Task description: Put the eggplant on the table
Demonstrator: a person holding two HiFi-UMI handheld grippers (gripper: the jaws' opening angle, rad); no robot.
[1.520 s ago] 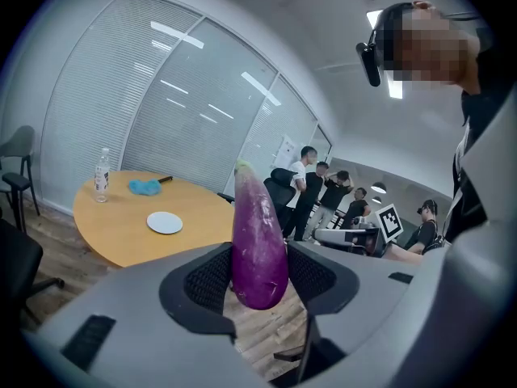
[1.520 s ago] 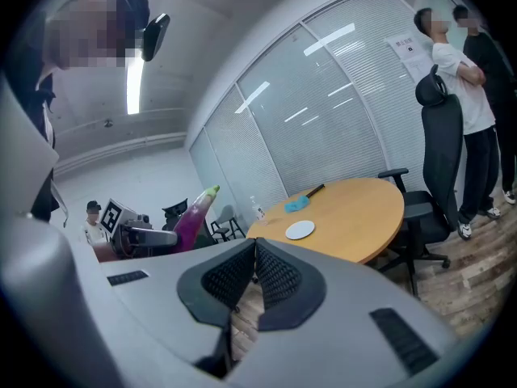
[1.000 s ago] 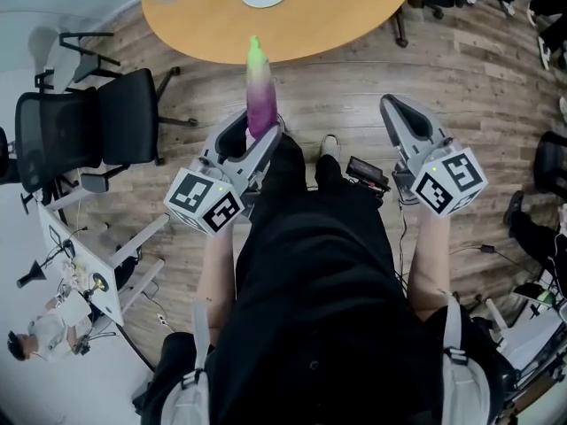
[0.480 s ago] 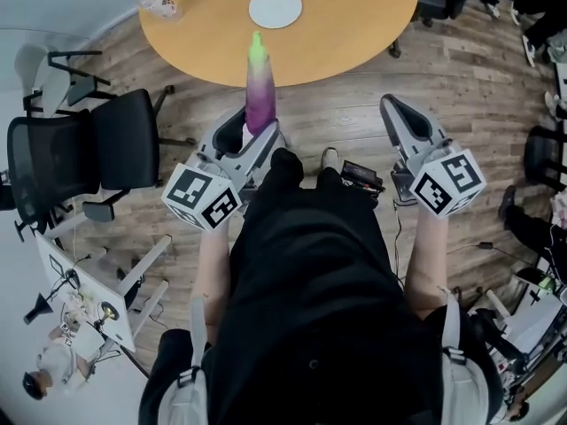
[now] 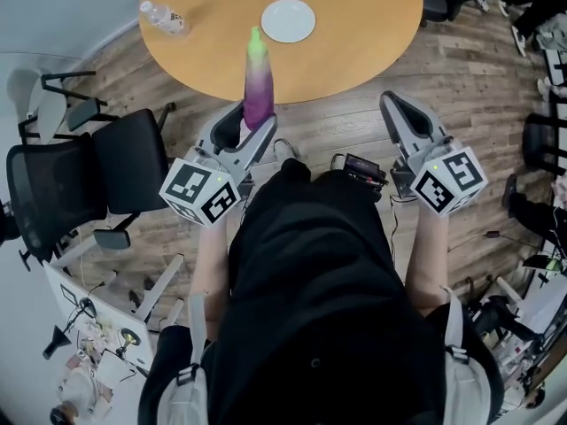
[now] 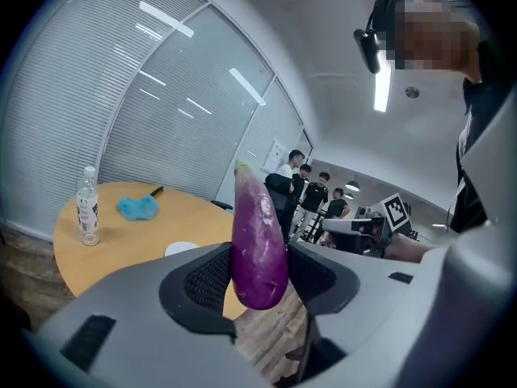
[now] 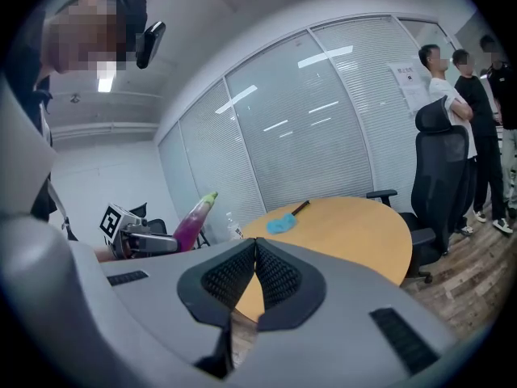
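Note:
A purple eggplant (image 5: 259, 87) with a green stem end stands upright between the jaws of my left gripper (image 5: 246, 124), whose pads press on its lower part; the left gripper view shows it close up (image 6: 258, 249). Its tip overlaps the near edge of the round wooden table (image 5: 354, 51) in the head view. My right gripper (image 5: 396, 113) is held level at the right, jaws shut with nothing between them (image 7: 255, 275). From the right gripper view the eggplant (image 7: 192, 219) and the left gripper's marker cube show at the left.
On the table lie a white plate (image 5: 288, 19), a water bottle (image 5: 164, 18) and a blue cloth (image 6: 139, 208). A black office chair (image 5: 80, 162) stands left on the wooden floor. Several people (image 6: 311, 192) stand beyond the table. A black device with cables (image 5: 364, 170) lies on the floor.
The person has walked toward the table: both grippers and the eggplant have come closer to its near edge, and the plate and bottle have slid further into view.

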